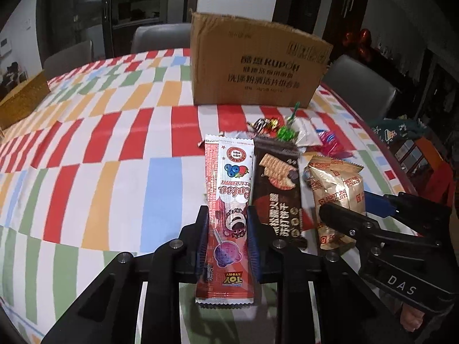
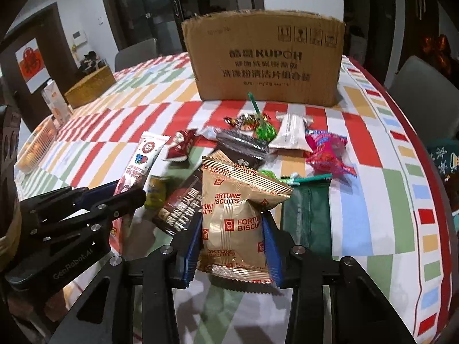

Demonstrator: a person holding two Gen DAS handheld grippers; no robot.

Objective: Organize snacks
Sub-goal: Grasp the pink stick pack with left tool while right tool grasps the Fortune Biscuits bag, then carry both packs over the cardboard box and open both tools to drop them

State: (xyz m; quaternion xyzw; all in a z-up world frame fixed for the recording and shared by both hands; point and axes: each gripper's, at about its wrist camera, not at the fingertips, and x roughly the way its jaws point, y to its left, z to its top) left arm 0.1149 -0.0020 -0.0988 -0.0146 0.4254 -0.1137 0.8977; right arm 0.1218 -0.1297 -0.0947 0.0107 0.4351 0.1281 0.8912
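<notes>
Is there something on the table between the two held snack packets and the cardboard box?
Yes. Loose candies and a white packet lie before the cardboard box, beyond the biscuit bag and the long red packet.
</notes>
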